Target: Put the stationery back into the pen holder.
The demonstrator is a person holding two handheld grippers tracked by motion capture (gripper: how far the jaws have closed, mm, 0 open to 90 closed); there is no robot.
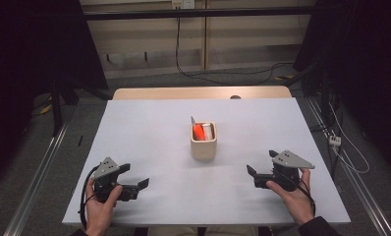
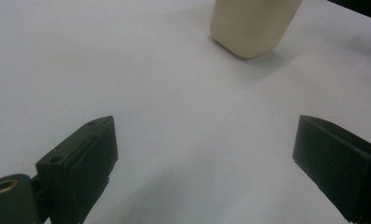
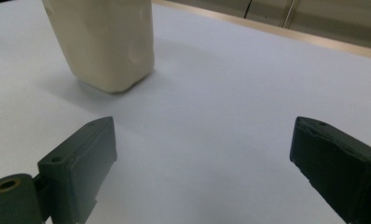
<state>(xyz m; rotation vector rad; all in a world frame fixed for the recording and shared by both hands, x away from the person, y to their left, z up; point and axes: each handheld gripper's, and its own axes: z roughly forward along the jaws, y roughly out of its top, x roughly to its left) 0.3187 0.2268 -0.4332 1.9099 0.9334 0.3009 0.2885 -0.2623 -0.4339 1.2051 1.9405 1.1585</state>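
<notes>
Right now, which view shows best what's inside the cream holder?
The high view: it looks down into the open top of the cream holder, showing an orange item, a white one and a grey tip. The left and right gripper views show its outer walls and base, not the contents.

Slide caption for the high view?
Both open grippers, left and right, flank a cream holder on the white table.

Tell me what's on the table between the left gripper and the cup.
Nothing: in the high view, bare white table runs from the left gripper to the cup. The left gripper view shows it too.
</notes>
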